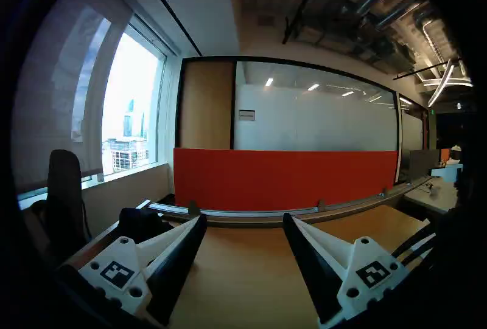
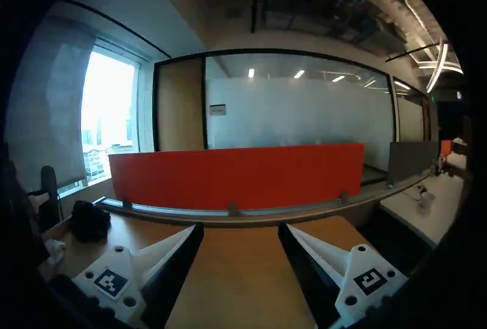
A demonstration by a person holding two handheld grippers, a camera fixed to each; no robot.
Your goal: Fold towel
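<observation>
In the left gripper view, the left claw stands open, its fingers spread above the bare wooden table, with a black bag beside its left finger and an orange divider beyond. In the right gripper view, the right claw is likewise open over the table, facing the divider. I cannot tell where the towel lies relative to either claw.
</observation>
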